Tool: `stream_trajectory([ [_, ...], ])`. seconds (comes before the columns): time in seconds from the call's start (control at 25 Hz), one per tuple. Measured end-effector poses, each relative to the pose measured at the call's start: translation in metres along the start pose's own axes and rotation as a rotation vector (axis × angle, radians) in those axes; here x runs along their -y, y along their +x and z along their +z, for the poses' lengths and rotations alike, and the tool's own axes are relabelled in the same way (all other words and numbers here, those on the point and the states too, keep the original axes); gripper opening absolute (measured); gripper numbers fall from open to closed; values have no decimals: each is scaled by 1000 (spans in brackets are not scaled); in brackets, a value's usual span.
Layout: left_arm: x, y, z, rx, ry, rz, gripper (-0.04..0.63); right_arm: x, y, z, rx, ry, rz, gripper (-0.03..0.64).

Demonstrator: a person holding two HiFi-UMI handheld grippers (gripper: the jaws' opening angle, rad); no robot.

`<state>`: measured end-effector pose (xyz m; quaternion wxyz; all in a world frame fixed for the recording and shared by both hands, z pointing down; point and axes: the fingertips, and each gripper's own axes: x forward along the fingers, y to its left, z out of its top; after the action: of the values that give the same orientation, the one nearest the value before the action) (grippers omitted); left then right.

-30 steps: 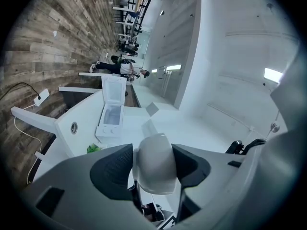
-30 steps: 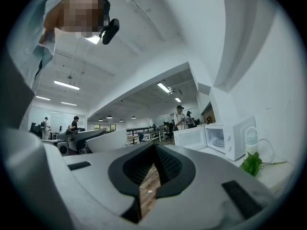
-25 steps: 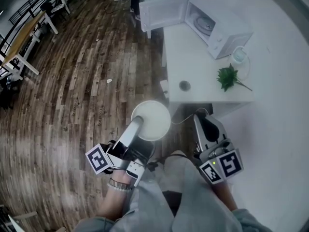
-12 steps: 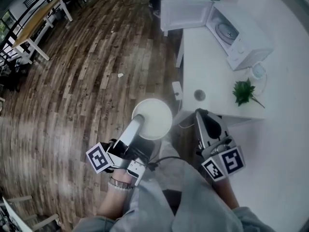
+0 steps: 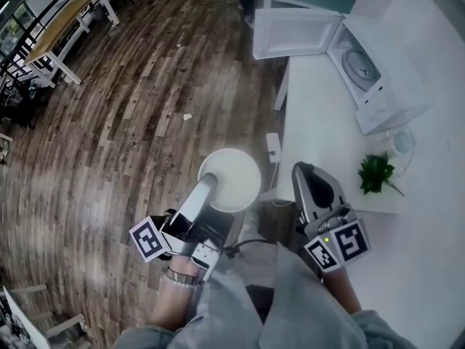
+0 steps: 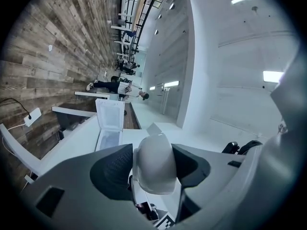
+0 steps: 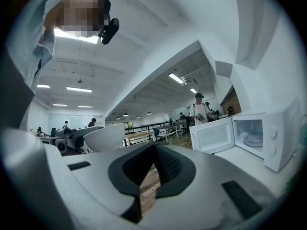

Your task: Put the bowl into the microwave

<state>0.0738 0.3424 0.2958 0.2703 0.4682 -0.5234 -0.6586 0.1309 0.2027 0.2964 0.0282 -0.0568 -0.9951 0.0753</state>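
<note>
You see a white bowl (image 5: pixel 229 179), white microwave (image 5: pixel 374 75) and white table (image 5: pixel 320 133), a green plant (image 5: pixel 375 173), a brown wood-grain floor (image 5: pixel 131 122), and your grey left gripper (image 5: pixel 208 183) and right gripper (image 5: pixel 304 170) with black ribbed pads (image 7: pixel 168 166) and black-and-white square-marker cubes (image 5: pixel 148 239).

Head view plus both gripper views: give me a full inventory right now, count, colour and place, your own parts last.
floor: brown wood planks, left side
counter: one, white, right side
microwave: one, white, door open, far end of the counter
plant: one, green, on the counter near the microwave
bowl: one, white, held over the floor, short of the counter
plug block with cable: one, white, on the floor by the counter's edge
tables: wood tops, white legs, far left; number unclear
people: several, beyond the microwave
left gripper: grey, shut on the bowl's rim
right gripper: grey, shut, empty
</note>
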Motion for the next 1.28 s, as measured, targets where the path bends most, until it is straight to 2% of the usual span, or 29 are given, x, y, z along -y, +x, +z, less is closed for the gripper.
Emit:
stream_trajectory([
  [0.52,-30,86,23,19,18,-13,228,91,43,3,-6,52,-24,2],
  [0.68,-37,102,29,9,-5,-9,227,107,49,14,39,123,-38,2],
  [0.88,-50,127,38,-27,-46,-6,229,136,54,14,75,208,-119,2],
  [1.04,-62,148,55,-72,-73,1,227,146,66,12,77,196,-177,2],
  [1.28,-70,186,85,-183,-103,8,227,153,97,16,81,174,-274,2],
])
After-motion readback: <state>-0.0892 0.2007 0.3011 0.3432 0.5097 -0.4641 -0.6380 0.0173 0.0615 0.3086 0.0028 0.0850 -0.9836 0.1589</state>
